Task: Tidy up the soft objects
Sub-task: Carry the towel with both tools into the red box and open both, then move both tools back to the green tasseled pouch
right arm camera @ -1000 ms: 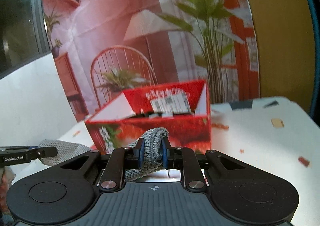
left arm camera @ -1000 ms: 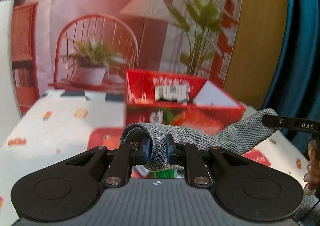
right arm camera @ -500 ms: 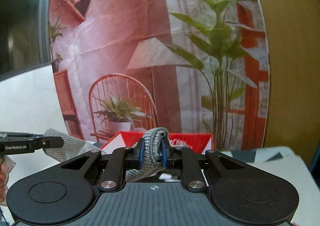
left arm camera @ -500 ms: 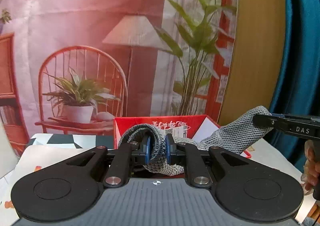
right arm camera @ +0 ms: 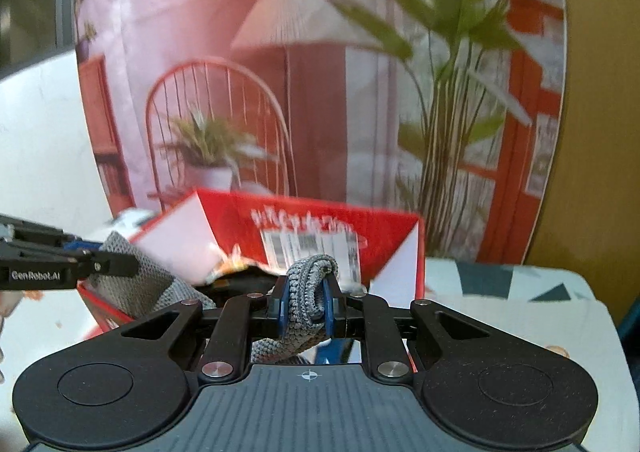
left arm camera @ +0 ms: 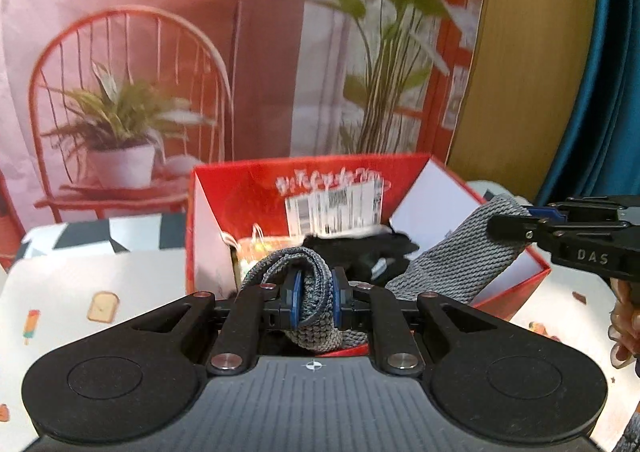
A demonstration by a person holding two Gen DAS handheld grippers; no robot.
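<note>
A grey knitted cloth point(left arm camera: 460, 260) hangs stretched between my two grippers, over the open red box point(left arm camera: 532, 276). My left gripper point(left arm camera: 314, 294) is shut on one bunched end of the cloth. In the left wrist view my right gripper point(left arm camera: 516, 217) pinches the other end at the right, above the box's right wall. In the right wrist view my right gripper point(right arm camera: 306, 306) is shut on a fold of the grey knitted cloth point(right arm camera: 308, 292), and my left gripper point(right arm camera: 100, 258) holds the far end at the left. The red box point(right arm camera: 248, 211) lies just beyond, with black items point(left arm camera: 360, 248) inside.
The box stands on a white tablecloth point(left arm camera: 80, 280) printed with small food pictures. A backdrop point(left arm camera: 200, 51) showing a chair, potted plants and a lamp hangs behind the table. A blue curtain point(left arm camera: 600, 91) is at the right. Fingers of a hand point(left arm camera: 622, 328) show at the right edge.
Both grippers carried the cloth forward to the box, rising and then tipping down, so the box's inside now shows in both views. Both grips stayed shut on the cloth.
</note>
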